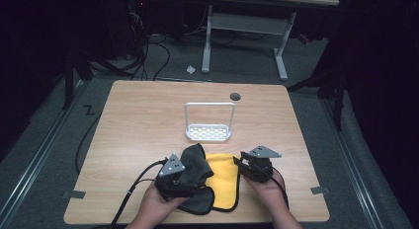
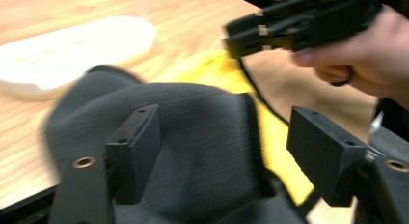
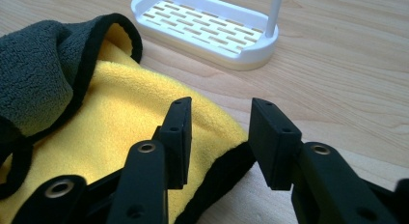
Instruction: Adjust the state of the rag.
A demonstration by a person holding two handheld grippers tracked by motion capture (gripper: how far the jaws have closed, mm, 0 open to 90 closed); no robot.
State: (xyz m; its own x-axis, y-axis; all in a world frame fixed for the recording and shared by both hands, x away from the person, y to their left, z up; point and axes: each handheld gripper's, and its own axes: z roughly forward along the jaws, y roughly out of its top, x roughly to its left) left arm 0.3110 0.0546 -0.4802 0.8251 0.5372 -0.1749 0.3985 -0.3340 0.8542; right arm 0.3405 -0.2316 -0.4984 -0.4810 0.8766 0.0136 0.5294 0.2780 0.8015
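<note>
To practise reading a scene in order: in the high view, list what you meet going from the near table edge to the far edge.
Left gripper and right gripper → yellow and grey cloth → white slotted rack with a handle → dark round hole in the table.

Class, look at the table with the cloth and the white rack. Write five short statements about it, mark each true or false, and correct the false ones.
1. The cloth is yellow on one side and dark grey on the other. True.
2. The white rack holds the cloth. False: the cloth lies on the table, apart from the rack.
3. The right tongs are open, nothing clamped. True.
4. The left tongs are shut. False: their jaws stand apart over the grey fold.
5. The rack has a handle. True.
</note>
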